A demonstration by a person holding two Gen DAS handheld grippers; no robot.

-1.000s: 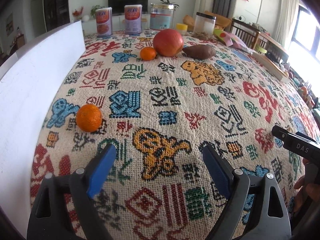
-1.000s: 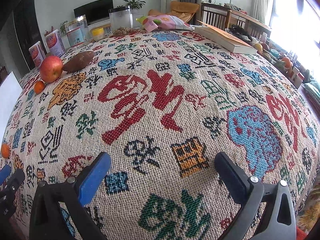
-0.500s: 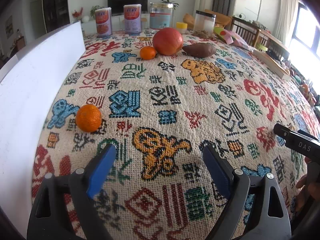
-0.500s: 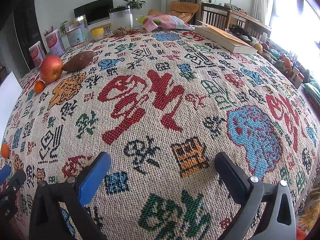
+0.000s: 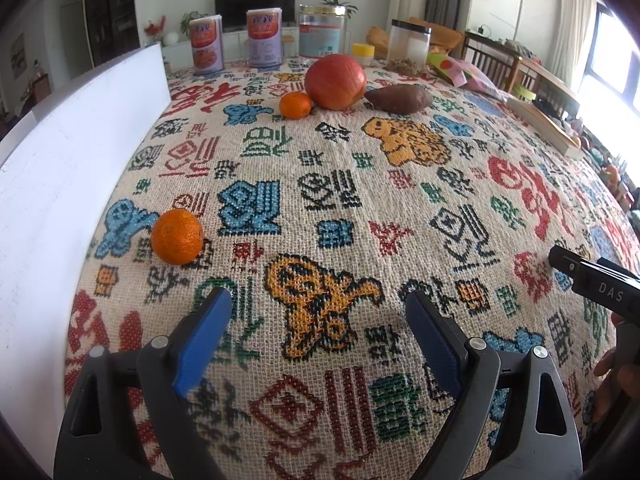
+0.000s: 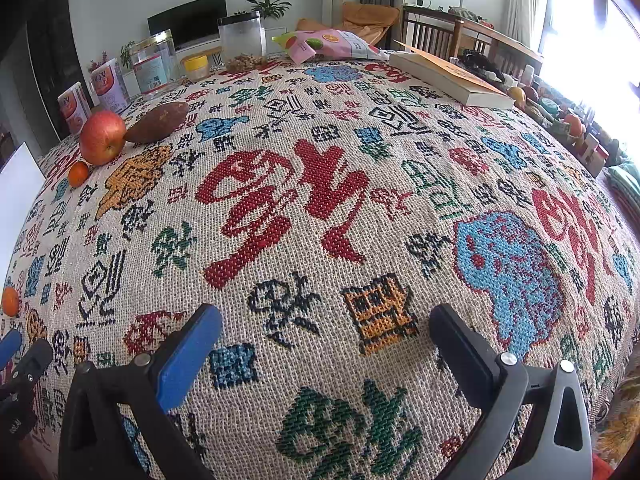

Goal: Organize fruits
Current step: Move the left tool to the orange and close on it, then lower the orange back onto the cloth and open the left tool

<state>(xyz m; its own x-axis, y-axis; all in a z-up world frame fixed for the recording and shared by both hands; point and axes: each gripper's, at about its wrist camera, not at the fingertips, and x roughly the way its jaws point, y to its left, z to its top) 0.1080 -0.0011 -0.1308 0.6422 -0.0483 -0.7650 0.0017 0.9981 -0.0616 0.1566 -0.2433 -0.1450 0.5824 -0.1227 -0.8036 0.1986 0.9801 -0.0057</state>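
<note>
Only the right view shows the thick book (image 6: 448, 76) – the left shows a white board (image 5: 60, 184). Both grippers (left gripper (image 5: 318, 322), right gripper (image 6: 326, 338)) gape empty over the coarse woven cloth (image 5: 340, 208); a round, dimpled tangerine (image 5: 177, 236) sits near.

- I'm seeing a woven tablecloth (image 6: 320, 152) w/ red, blue, green & orange figures lying over the whole table.
- A white board (image 5: 60, 184) is standing along the left edge.
- Two purple-label cans (image 5: 206, 46) are standing side by side at the far edge, w/ a clear jar (image 5: 322, 32) sitting next to them.
- A small yellow-lid pot (image 5: 363, 54) is sitting btwn that jar & a black-lid container (image 6: 242, 42) holding brown bits at the bottom.
- A pink snack bag (image 6: 332, 46) is lying beside a book (image 6: 448, 76) near the far right.
- A TV (image 6: 188, 20) & potted plant (image 6: 270, 6) are showing in the bkgd.
</note>
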